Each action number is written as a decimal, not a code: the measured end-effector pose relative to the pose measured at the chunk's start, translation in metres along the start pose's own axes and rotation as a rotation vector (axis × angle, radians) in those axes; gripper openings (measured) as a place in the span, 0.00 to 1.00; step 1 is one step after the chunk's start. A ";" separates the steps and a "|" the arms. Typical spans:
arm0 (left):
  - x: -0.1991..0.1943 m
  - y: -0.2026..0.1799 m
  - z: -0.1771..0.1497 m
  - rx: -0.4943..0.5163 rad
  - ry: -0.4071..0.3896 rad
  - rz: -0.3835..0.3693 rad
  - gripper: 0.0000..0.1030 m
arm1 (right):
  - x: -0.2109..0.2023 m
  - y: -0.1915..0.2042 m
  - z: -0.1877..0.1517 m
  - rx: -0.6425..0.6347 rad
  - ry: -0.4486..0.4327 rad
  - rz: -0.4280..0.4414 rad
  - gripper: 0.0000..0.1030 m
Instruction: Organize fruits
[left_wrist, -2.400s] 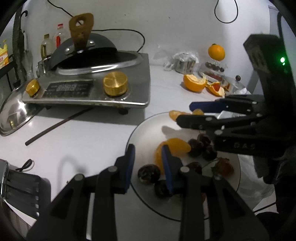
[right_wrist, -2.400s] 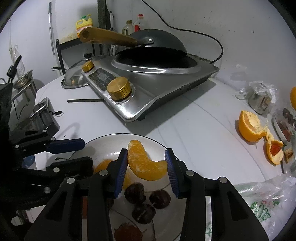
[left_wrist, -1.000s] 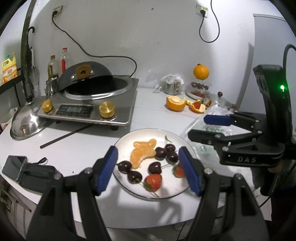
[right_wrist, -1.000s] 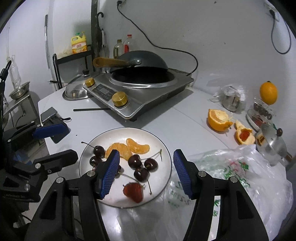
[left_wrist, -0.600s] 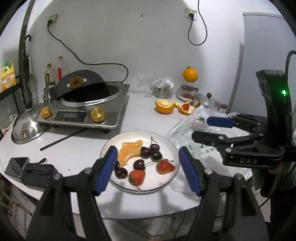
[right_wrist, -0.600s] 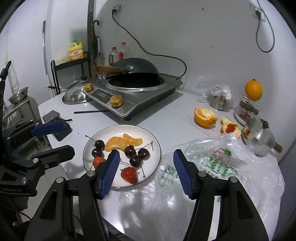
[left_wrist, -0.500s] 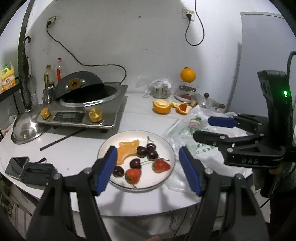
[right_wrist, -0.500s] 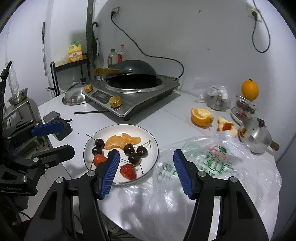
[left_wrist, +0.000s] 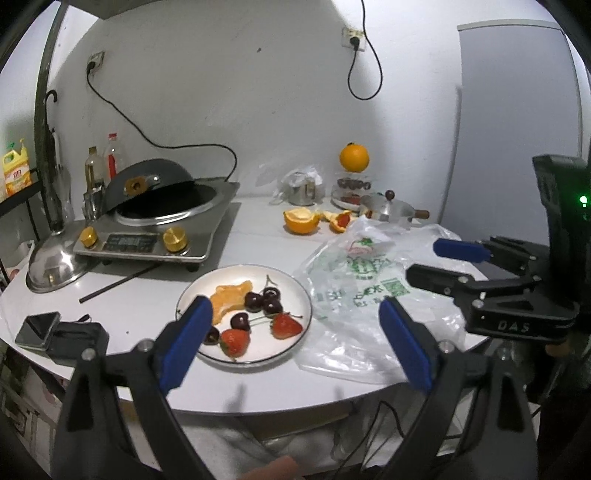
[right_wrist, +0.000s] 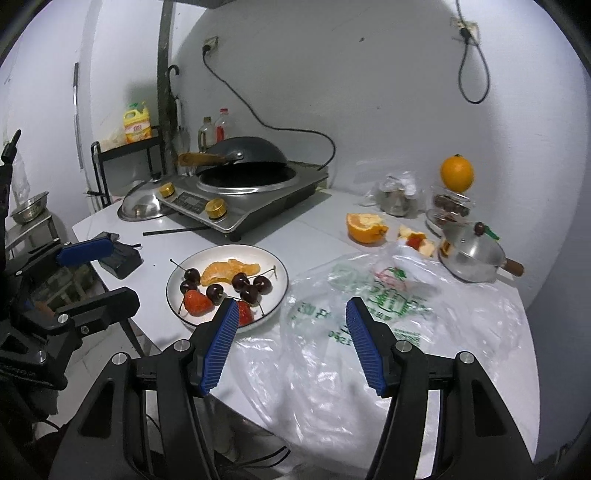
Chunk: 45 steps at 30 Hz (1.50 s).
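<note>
Plate: the white plate stood on the white table, near its front edge, and served as the landmark.
Orange segments: two peeled orange segments lay on the plate's far left part.
Cherries: dark cherries with stems sat in a cluster at the plate's middle, beside the segments; one more lay at the plate's left edge.
Strawberries: two strawberries lay on the plate's near side.
Plastic bag: a clear printed plastic bag spread flat just right of the plate, its edge touching the rim.
Stove: an induction stove with a dark wok stood behind the plate to the left.
Orange peel: a peeled-out orange half lay behind the plate to the right.
Whole orange: a whole orange stood far behind the plate, near the wall.
Left gripper: the left gripper hovered in front of the plate, jaws opening wide, nothing between them.
Right gripper: the right gripper hung to the plate's right, over the bag, jaws apart and holding nothing.
</note>
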<state>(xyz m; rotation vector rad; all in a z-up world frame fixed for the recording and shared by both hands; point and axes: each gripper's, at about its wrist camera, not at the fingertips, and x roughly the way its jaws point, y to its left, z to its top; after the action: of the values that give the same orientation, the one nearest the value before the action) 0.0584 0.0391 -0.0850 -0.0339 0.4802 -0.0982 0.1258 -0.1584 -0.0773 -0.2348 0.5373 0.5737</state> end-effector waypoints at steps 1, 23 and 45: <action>-0.002 -0.002 0.000 0.004 -0.002 0.001 0.90 | -0.006 -0.001 -0.002 0.003 -0.008 -0.007 0.62; -0.076 -0.057 0.053 0.129 -0.198 0.077 0.92 | -0.110 -0.024 0.017 0.052 -0.201 -0.082 0.67; -0.139 -0.058 0.124 0.123 -0.381 0.113 0.92 | -0.170 -0.034 0.075 0.059 -0.386 -0.147 0.74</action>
<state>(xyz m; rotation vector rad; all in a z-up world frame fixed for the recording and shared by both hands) -0.0120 -0.0028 0.0924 0.0941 0.0945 -0.0090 0.0556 -0.2369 0.0799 -0.1016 0.1608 0.4445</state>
